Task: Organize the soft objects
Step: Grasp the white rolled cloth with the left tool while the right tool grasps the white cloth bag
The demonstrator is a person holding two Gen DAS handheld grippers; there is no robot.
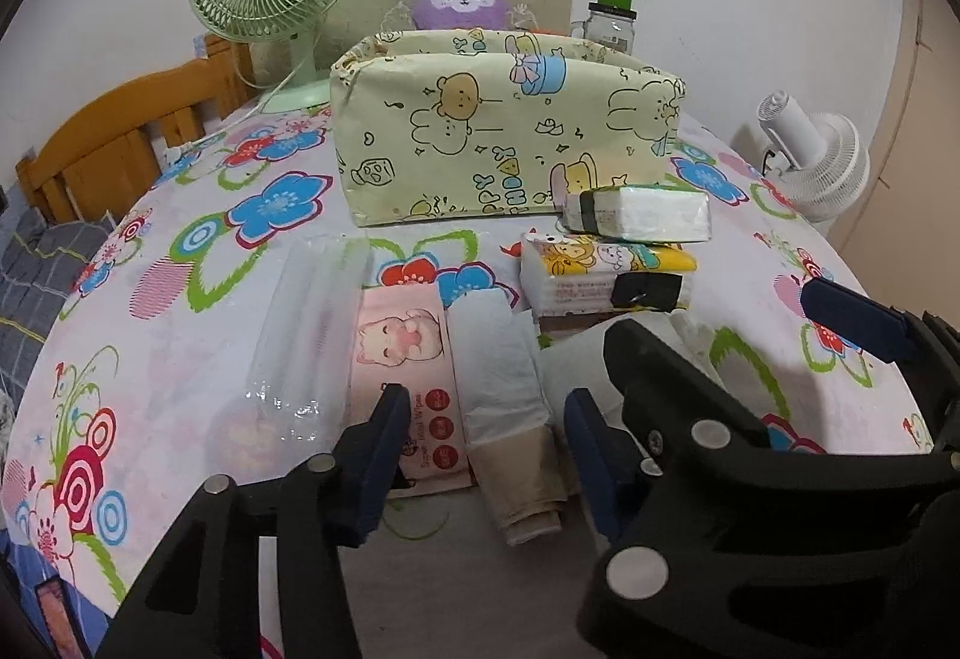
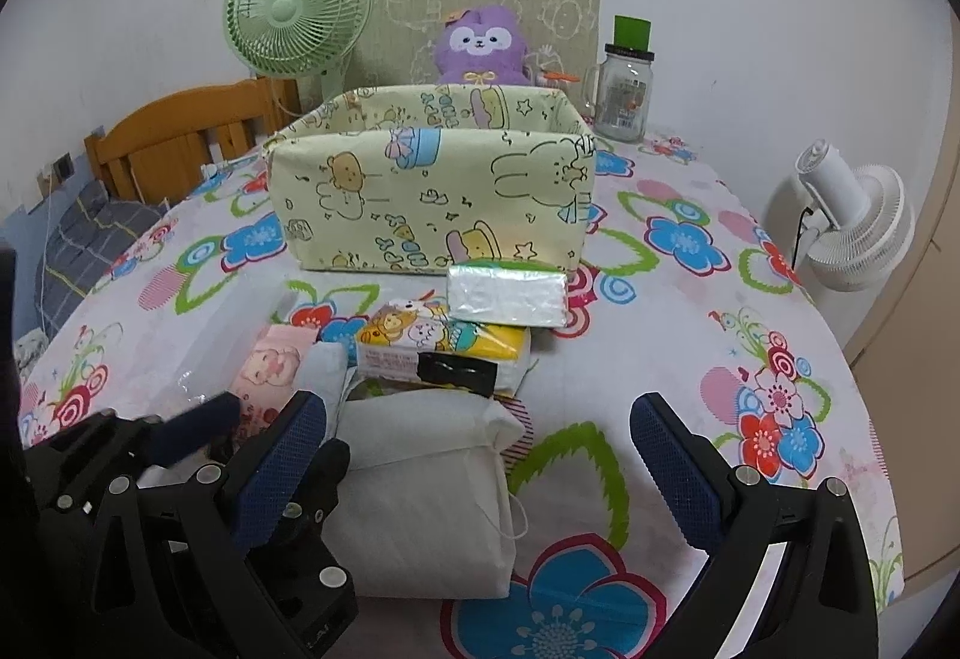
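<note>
Storage box (image 2: 432, 197) open-topped behind packs, ready to receive | left gripper (image 1: 483, 428) jaws half-narrowed around folded cloth (image 1: 501, 377), contact unclear | right gripper (image 2: 480, 449) jaws wide over white pouch (image 2: 420, 485), for grasping

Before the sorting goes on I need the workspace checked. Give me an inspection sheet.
Surface: floral cloth, flat.
Job's things: open fabric bin; silver tissue pack on yellow pack; white bag; pink wipes; grey roll.
Clutter: purple plush, jar, green fan behind bin.
Grippers: left tool astride grey roll, pads not pressing; right tool open over white bag.
Cables: fan cord trails off the left edge.
Surroundings: white fan, wooden headboard, wall.
</note>
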